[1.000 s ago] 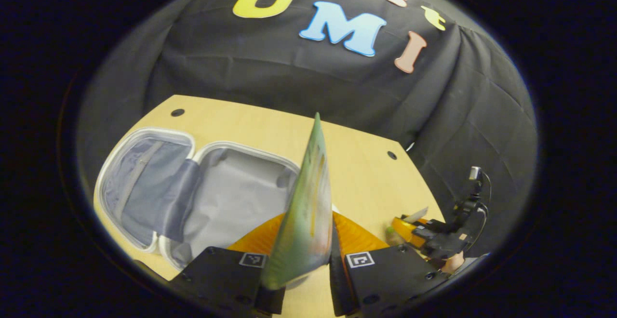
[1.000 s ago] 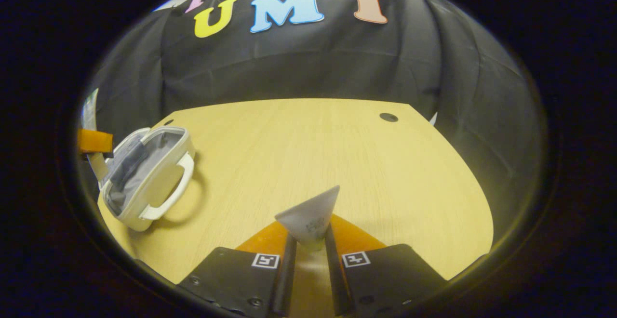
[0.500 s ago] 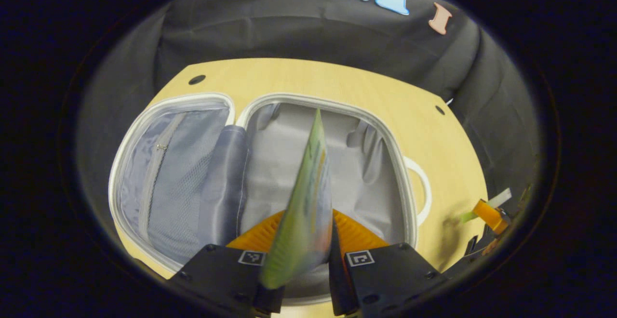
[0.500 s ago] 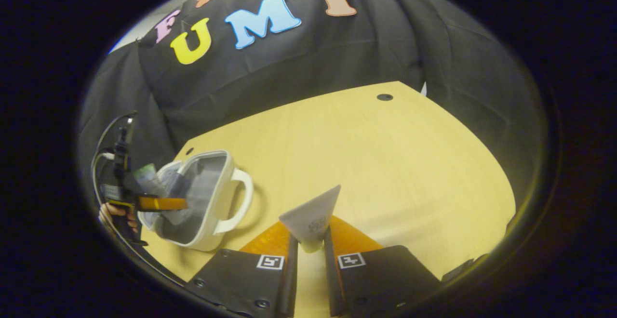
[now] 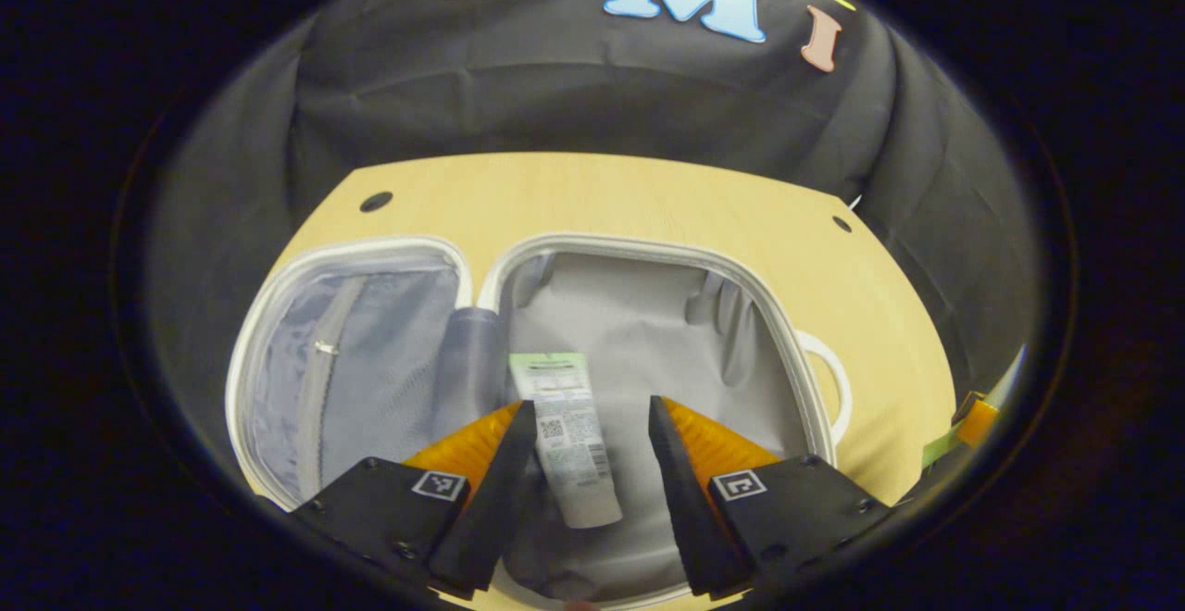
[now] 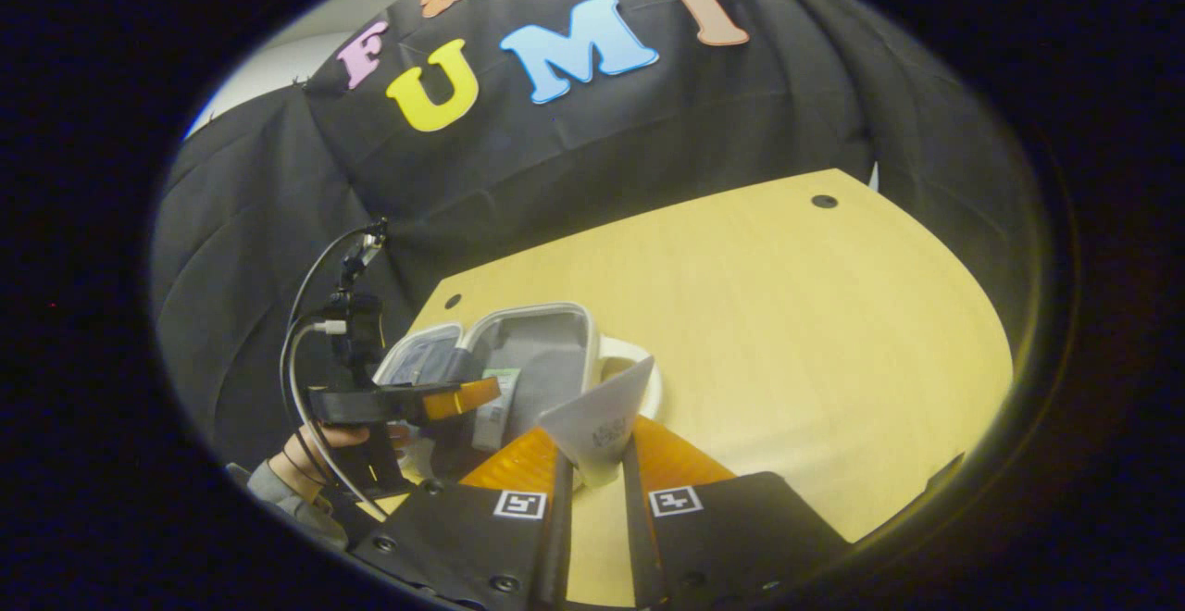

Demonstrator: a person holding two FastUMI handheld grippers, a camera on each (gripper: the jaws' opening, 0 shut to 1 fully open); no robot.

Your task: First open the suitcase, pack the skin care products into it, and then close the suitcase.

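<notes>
- The suitcase (image 5: 518, 250) lies wide open on the wooden tabletop (image 5: 648, 194), near its left edge, both halves flat; in the right gripper view it shows as a small white case (image 6: 546, 333) by the tabletop's near left corner.
- Its right half is lined in grey fabric and has a white handle (image 5: 829, 380) on the outer side; the left half has a mesh pocket (image 5: 352, 370) with a zip.
- A green-topped skin care tube (image 5: 567, 435) lies flat on the grey lining, printed side up, towards the hinge side of the right half.
- The left gripper (image 5: 585, 463) hangs above that tube with its fingers spread wide, one on each side, neither touching it.
- In the right gripper view the left gripper (image 6: 444, 403) is at the case, held by a hand (image 6: 310, 449).
- The right gripper (image 6: 592, 500), above the tabletop's near edge, has its fingers pressed on the cap end of a white tube (image 6: 602, 417), whose flat end points up.
</notes>
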